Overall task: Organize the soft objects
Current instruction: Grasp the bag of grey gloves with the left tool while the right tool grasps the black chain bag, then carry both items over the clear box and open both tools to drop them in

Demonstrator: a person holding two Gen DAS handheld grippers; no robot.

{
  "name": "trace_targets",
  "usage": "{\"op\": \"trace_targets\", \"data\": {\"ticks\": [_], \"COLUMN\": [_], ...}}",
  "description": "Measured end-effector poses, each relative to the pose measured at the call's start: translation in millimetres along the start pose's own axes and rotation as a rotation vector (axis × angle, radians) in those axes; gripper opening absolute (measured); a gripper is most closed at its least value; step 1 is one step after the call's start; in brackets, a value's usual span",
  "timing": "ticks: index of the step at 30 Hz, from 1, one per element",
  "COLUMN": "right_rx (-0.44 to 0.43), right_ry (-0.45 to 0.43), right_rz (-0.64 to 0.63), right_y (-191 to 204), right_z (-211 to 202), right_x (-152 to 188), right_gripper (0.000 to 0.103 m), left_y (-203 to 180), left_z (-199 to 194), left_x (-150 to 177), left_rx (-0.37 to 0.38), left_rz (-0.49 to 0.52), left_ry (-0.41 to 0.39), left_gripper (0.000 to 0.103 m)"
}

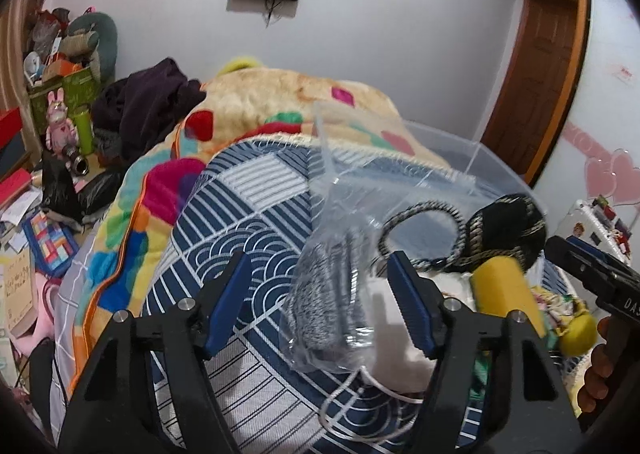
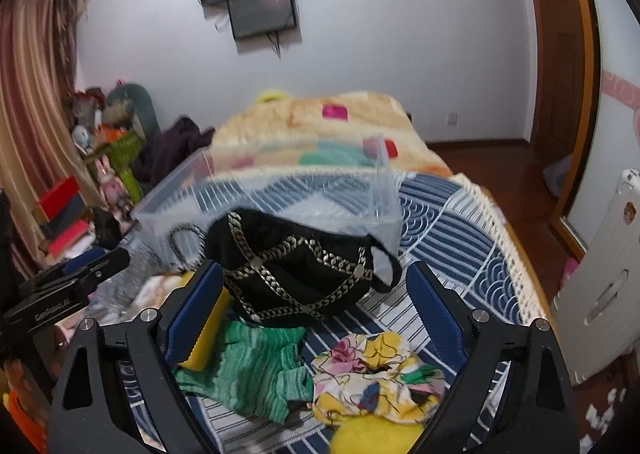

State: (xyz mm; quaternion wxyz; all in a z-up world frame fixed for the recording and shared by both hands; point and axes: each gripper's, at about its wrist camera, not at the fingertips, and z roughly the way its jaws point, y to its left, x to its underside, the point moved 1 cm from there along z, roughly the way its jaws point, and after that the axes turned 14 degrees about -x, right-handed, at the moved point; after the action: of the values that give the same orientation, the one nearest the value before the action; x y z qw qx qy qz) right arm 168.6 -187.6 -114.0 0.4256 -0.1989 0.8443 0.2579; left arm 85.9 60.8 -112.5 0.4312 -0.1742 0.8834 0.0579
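My left gripper [image 1: 320,306] is open over the patterned bed cover; a clear plastic bag holding a grey knit item [image 1: 324,294] lies between its fingers, not pinched. A clear plastic bin [image 1: 472,158] stands just beyond, also in the right wrist view [image 2: 192,178]. A black bag with gold chain trim [image 2: 296,270] lies in front of the bin, between the fingers of my open right gripper [image 2: 316,314]; it also shows in the left wrist view [image 1: 508,230]. A green knit cloth [image 2: 252,370], a floral cloth [image 2: 372,374] and a yellow piece [image 2: 204,338] lie below it.
A bright fleece blanket [image 1: 280,110] is heaped at the bed's far end with dark clothing [image 1: 148,106] beside it. Cluttered shelves and floor items [image 1: 60,102] are at the left. A wooden door [image 2: 560,54] and white cabinet [image 2: 600,278] are at the right.
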Motion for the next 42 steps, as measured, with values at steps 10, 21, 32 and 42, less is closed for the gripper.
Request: {"op": "trace_targets", "data": {"ticks": [10, 21, 32, 42], "right_rx": [-0.028, -0.089, -0.076, -0.038], "right_ry": [0.074, 0.029, -0.104, -0.181], "right_rz": [0.113, 0.123, 0.017, -0.019], "right_y": [-15.4, -16.9, 4.7, 2.1], "right_z": [24.3, 0.8, -42.1, -45.6], "right_x": [6.1, 10.4, -21.3, -61.0], "right_gripper": [0.065, 0.013, 0.012, 0.013], "left_y": [-9.8, -5.4, -12.1, -26.7], "left_z": [13.5, -19.0, -51.9, -43.2], "left_x": [10.0, 2.8, -28.9, -78.5], "left_rx": [0.057, 0.054, 0.082, 0.12], "left_rz": [0.035, 0.036, 0.047, 0.071], "left_ry": [0.054, -0.021, -0.133, -0.178], "left_gripper": [0.033, 0.028, 0.028, 0.028]}}
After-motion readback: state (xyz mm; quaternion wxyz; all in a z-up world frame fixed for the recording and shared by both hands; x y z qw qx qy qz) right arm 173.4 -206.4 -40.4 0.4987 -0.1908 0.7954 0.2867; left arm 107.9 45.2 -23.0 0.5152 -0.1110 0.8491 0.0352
